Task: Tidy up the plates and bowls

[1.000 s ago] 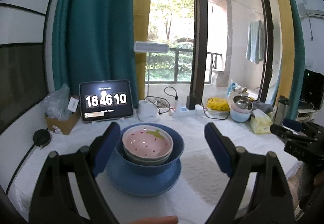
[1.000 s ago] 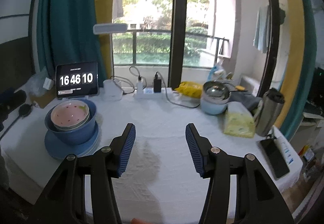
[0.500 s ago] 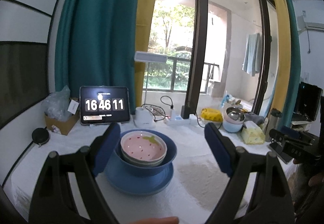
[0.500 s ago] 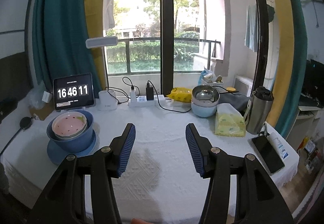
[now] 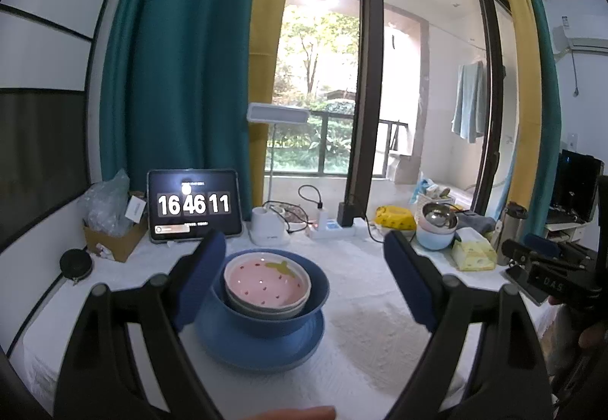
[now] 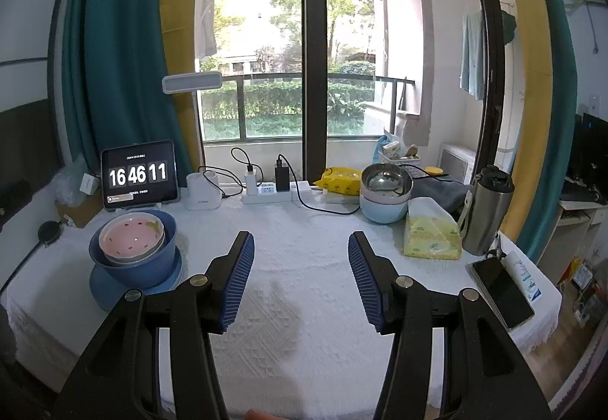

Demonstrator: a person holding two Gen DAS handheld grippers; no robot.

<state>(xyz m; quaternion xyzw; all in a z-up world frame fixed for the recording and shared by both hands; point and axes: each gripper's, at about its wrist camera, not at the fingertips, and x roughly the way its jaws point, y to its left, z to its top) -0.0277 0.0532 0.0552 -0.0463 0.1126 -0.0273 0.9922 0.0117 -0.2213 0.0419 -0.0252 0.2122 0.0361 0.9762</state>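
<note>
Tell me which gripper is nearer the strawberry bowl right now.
Left. The left gripper sits open right in front of the strawberry bowl, its fingers framing the stack. The right gripper is off to the bowl's right, over bare tablecloth.

Daylit window (image 6: 288, 59) glare (blown out), fisheye-warped edges

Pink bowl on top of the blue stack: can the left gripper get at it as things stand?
Probably yes. The left gripper is open and empty, facing the pink bowl, which sits uncovered in the blue bowl; that deeper rim may crowd a side grip.
</note>
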